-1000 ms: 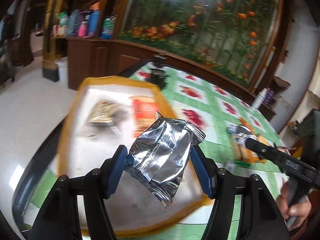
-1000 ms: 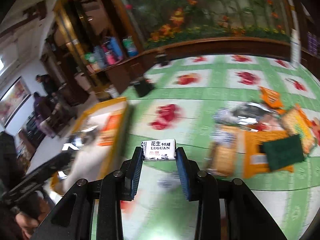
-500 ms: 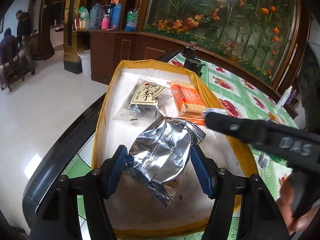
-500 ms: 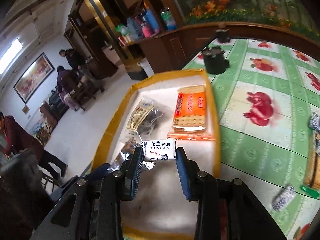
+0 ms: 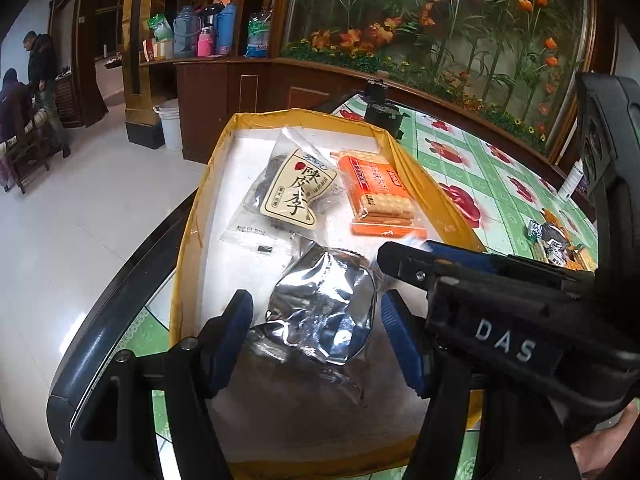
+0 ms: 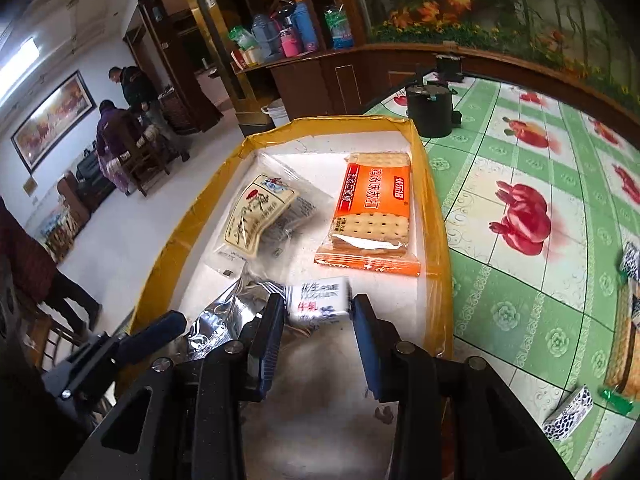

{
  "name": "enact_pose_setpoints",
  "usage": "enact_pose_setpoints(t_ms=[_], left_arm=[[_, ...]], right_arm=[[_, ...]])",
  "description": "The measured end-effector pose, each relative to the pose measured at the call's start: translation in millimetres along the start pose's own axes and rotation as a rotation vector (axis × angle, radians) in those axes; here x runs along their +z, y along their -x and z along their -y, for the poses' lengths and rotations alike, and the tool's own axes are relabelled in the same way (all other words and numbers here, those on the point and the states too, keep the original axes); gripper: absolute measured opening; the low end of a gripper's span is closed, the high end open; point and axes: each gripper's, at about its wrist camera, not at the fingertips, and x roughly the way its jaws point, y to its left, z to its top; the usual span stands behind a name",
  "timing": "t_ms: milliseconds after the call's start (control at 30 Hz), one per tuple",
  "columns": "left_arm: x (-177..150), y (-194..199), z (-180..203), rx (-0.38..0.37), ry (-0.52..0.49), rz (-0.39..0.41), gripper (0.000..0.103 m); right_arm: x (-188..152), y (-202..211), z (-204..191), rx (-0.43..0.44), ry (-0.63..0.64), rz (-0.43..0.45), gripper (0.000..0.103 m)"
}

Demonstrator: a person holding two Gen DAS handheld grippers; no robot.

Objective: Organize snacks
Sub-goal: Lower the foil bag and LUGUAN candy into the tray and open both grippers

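Observation:
A yellow-rimmed white tray (image 5: 200, 216) (image 6: 434, 216) sits at the table's left end. My left gripper (image 5: 318, 332) is low over its near part, shut on a crumpled silver foil packet (image 5: 324, 308) whose edges reach both blue pads. Beside it on the right, my right gripper (image 6: 318, 320) is shut on a small white wrapped candy (image 6: 320, 302) with dark lettering; the candy looks tilted and blurred. The foil packet (image 6: 232, 308) lies just left of the candy. The right gripper's black body crosses the left wrist view.
In the tray's far half lie a clear bag with a cream label (image 5: 296, 192) (image 6: 256, 216) and an orange cracker pack (image 5: 376, 192) (image 6: 372, 208). More snacks (image 6: 568, 416) lie on the green tablecloth (image 6: 520, 300) to the right. A black pot (image 6: 430, 108) stands behind the tray. People are far left.
The right gripper swung left from over the tablecloth to over the tray, carrying the candy, which now sits tilted. The left gripper sank a little toward the tray with the foil packet.

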Motion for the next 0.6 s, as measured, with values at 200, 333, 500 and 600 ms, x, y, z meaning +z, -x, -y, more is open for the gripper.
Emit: enact_pose_setpoints(t_ms=[200,333,500,600], left_arm=[[-0.9,0.1,1.5,-0.002,-0.013,-0.005,0.068],[-1.7,0.5,1.0,-0.007,-0.011,-0.002,0.069],[-3.6,3.9,1.5,-0.007,-0.003,0.012,0.074],[-3.1,3.8,1.9,-0.003,-0.002,0.008,0.074]], right_arm=[[-1.9,3.6,-2.5,-0.010,0.035,0.008,0.055],[-1.7,14.6,3.6,0.015,0.011,0.040,0.055],[-0.4,31.9,18.1,0.044,-0.059,0.085,0.055],[0.9,43.7,33.2,0.070,-0.113,0.104,0.055]])
